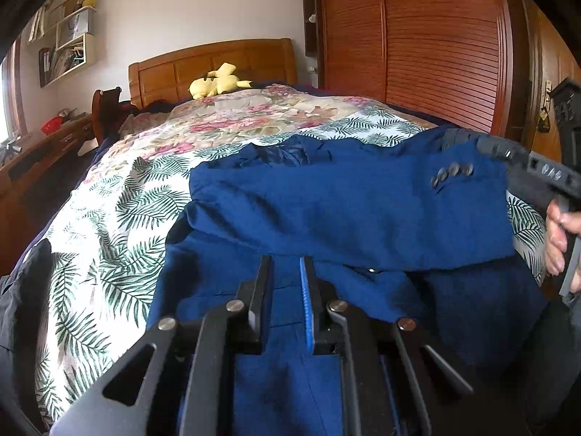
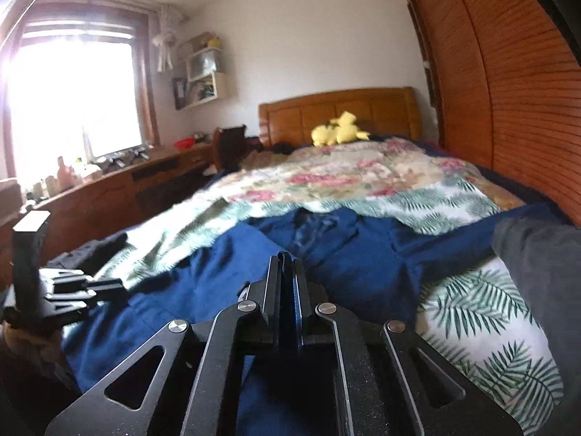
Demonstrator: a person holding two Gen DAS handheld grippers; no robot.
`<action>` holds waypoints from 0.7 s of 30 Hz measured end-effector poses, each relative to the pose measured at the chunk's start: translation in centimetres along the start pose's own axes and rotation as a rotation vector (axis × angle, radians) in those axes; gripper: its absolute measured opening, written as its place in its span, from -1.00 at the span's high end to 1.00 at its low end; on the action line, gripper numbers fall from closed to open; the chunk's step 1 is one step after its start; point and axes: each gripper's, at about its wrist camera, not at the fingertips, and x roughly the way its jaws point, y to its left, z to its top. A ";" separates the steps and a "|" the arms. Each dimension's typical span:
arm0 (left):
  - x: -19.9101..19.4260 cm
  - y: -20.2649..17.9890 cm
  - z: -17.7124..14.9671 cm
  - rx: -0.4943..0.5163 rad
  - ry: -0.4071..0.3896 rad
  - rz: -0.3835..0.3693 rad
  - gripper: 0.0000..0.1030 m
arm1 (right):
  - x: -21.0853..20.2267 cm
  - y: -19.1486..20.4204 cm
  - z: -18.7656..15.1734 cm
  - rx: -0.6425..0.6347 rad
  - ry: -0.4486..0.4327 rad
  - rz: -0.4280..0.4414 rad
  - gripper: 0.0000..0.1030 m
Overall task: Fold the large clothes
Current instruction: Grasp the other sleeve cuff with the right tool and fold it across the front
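Left wrist view: a blue jacket [image 1: 345,210] lies across the near end of the bed [image 1: 120,196], on a fern-print cover. One sleeve, with a row of dark buttons [image 1: 452,173] at its cuff, is laid across the body from right to left, which reads as a first fold made to narrow the garment. The left hand-held gripper [image 1: 287,272] hovers over the near hem with its fingers parted and only cloth visible in the gap between them; they are not pinching anything, probably lined up to take the hem. At the far right, the right hand-held gripper [image 1: 537,167] enters the view side-on, a hand [image 1: 559,243] around its handle; from here I cannot tell how its fingers stand. A yellow plush [image 1: 218,81] sits far off by the headboard.

Right wrist view: the right hand-held gripper [image 2: 287,265] has its fingers pressed together, and no fabric shows between the tips. It points over the jacket [image 2: 203,283], which spreads left and far across the bed [image 2: 490,312]. The left hand-held gripper [image 2: 72,290] is low at the near left, over the jacket's edge. The picture is blurred, so contact with the cloth is unclear.
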 end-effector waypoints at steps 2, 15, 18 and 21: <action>0.1 -0.2 0.1 0.003 -0.002 -0.003 0.78 | 0.9 -0.6 -0.7 0.005 0.051 -0.037 0.95; 0.3 -2.0 0.8 0.015 -0.047 -0.048 0.78 | 4.0 -3.8 -3.7 -0.024 0.158 -0.157 0.17; 0.4 -2.5 1.1 0.025 -0.057 -0.038 0.77 | 5.4 -3.7 -4.5 -0.014 0.226 -0.066 0.17; 0.4 -3.0 1.4 0.034 -0.069 -0.033 0.77 | 7.0 -3.3 -5.8 -0.022 0.310 -0.025 0.17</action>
